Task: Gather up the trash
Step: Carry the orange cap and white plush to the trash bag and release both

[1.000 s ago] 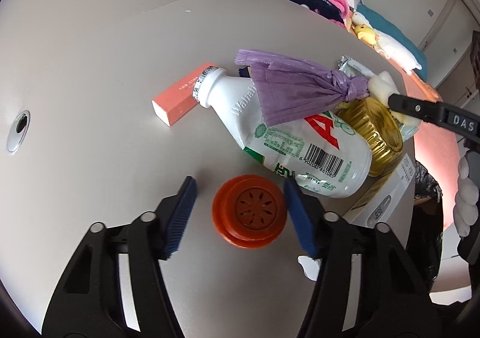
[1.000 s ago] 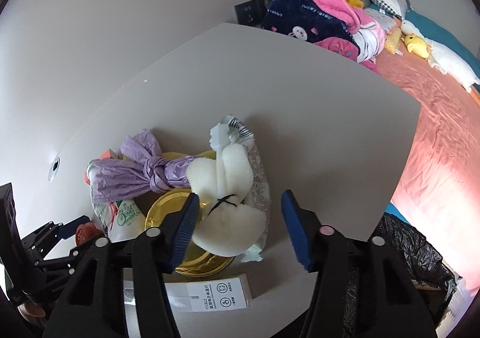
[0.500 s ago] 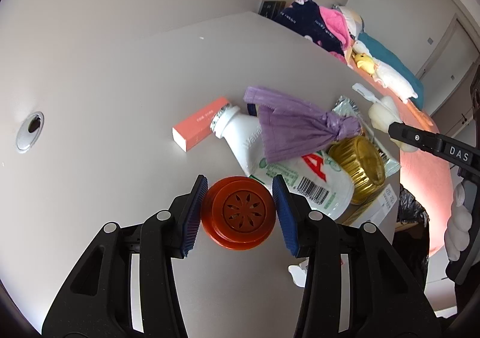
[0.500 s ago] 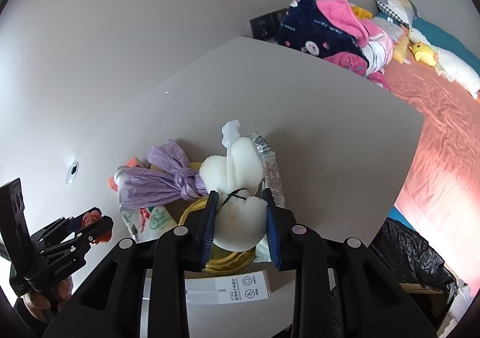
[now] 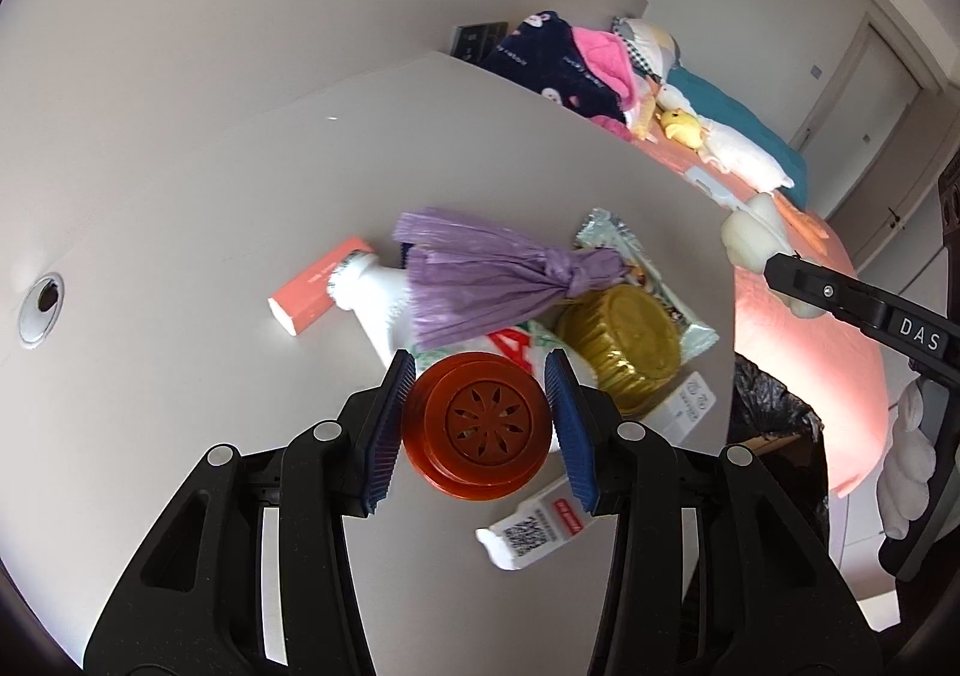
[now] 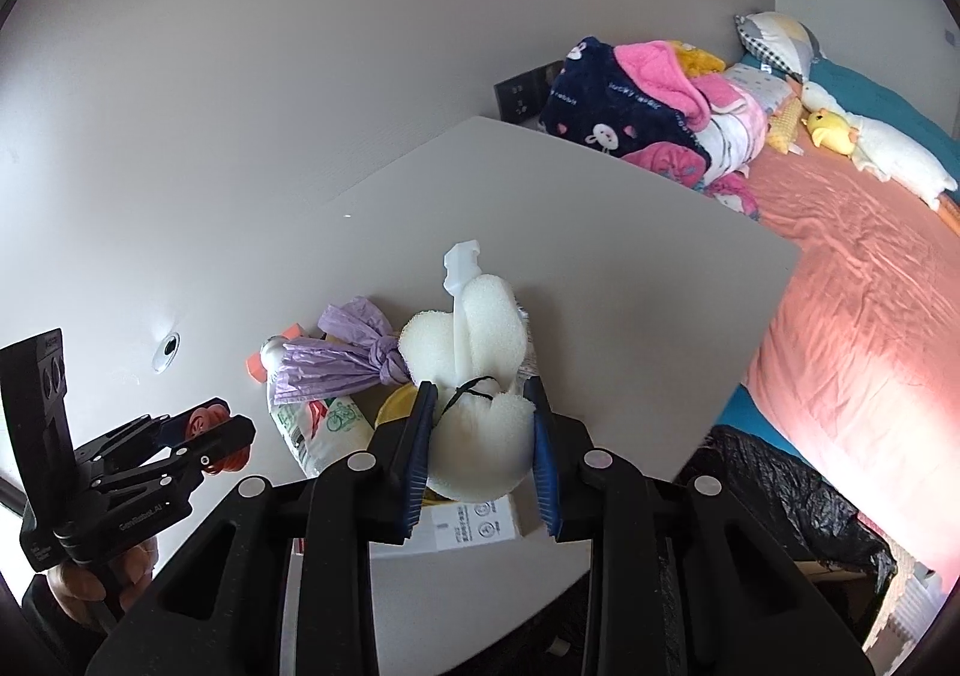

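Observation:
My left gripper is shut on a round orange lid and holds it above the grey table. My right gripper is shut on a white foam piece lifted off the pile; it also shows in the left wrist view. Trash on the table: a white plastic bottle, a knotted purple bag, a gold foil cup, a pink box, a foil wrapper.
A white carton and another white box lie near the table's front edge. A bin with a black bag stands below the table's edge. A bed with blankets and plush toys is beyond. A cable hole is at the left.
Both grippers closed, the left on the orange lid, the right on the foam piece, and both lifted their items up from the table.

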A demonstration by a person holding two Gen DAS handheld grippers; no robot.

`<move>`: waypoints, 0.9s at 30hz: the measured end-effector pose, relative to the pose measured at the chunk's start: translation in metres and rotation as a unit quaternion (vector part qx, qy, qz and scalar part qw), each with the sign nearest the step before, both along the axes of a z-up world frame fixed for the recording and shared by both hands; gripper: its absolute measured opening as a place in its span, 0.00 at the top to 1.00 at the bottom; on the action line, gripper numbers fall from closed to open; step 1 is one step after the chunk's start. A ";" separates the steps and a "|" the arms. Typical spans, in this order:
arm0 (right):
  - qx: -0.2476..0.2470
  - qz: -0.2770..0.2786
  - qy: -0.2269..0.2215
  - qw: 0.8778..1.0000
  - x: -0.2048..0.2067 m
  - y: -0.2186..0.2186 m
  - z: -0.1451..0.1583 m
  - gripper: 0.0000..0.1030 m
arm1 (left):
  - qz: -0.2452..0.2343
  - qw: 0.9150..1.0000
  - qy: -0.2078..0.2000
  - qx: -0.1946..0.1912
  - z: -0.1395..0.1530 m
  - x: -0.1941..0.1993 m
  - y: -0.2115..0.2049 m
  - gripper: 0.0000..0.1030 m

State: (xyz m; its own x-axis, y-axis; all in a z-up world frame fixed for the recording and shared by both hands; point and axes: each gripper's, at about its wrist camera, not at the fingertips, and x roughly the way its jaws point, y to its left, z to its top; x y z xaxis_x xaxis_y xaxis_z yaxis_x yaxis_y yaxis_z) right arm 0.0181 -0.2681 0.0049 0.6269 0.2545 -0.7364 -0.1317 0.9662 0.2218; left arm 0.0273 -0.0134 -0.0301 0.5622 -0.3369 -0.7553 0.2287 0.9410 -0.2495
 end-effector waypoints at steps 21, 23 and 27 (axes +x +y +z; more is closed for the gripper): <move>0.003 -0.086 -0.016 0.996 -0.063 -0.071 0.010 0.70 | -0.108 0.994 -0.006 -0.013 0.013 -0.016 -0.083 0.57; 0.004 -0.092 -0.018 0.996 -0.068 -0.077 0.012 0.70 | -0.116 0.993 -0.007 -0.015 0.015 -0.017 -0.090 0.57; 0.005 -0.106 -0.022 0.994 -0.077 -0.087 0.014 0.70 | -0.135 0.991 -0.007 -0.016 0.018 -0.019 -0.103 0.57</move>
State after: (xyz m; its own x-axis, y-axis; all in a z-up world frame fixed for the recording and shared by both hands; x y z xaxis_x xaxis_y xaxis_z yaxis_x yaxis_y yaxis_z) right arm -0.0587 -0.3551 0.0190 0.6985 0.1196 -0.7056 0.0658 0.9710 0.2297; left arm 0.0079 -0.1163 -0.0125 0.4592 -0.4997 -0.7345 0.4739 0.8371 -0.2733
